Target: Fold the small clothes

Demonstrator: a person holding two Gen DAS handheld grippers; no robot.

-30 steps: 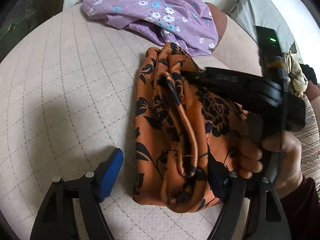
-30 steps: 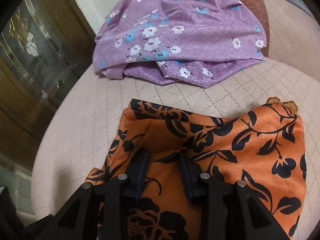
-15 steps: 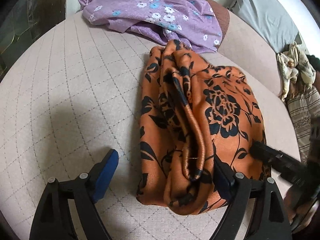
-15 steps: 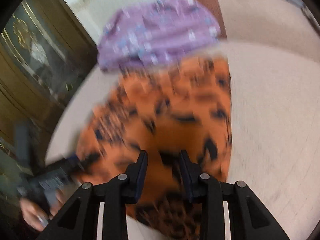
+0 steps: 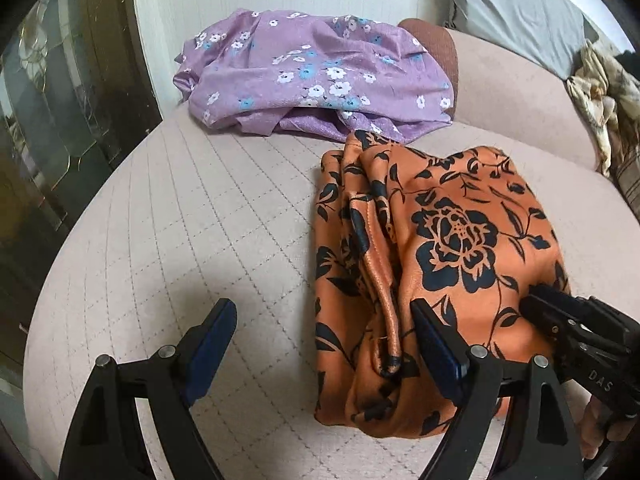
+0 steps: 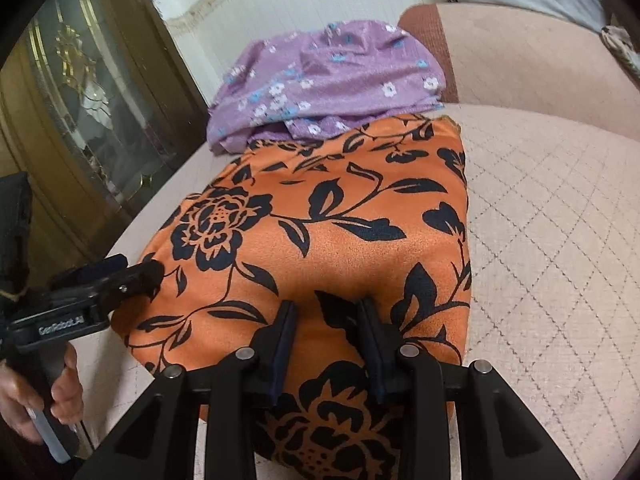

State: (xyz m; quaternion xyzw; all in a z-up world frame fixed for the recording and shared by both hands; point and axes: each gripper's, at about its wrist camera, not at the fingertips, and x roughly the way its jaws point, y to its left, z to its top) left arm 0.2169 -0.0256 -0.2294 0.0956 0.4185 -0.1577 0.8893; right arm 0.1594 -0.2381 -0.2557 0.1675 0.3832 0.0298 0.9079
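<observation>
The orange floral garment (image 6: 320, 232) is seen bunched in a fold on the quilted cushion (image 5: 168, 232), just ahead of both tools. The right gripper (image 6: 326, 344) is pinched on the garment's near edge, with cloth gathered between its narrow-set jaws. The left gripper (image 5: 324, 344) is spread wide, having just been opening; one blue pad (image 5: 212, 344) is over bare cushion, the other against the garment's folded side, nothing clamped. A purple floral garment (image 5: 316, 76) is piled beyond the orange one, further from both tools.
</observation>
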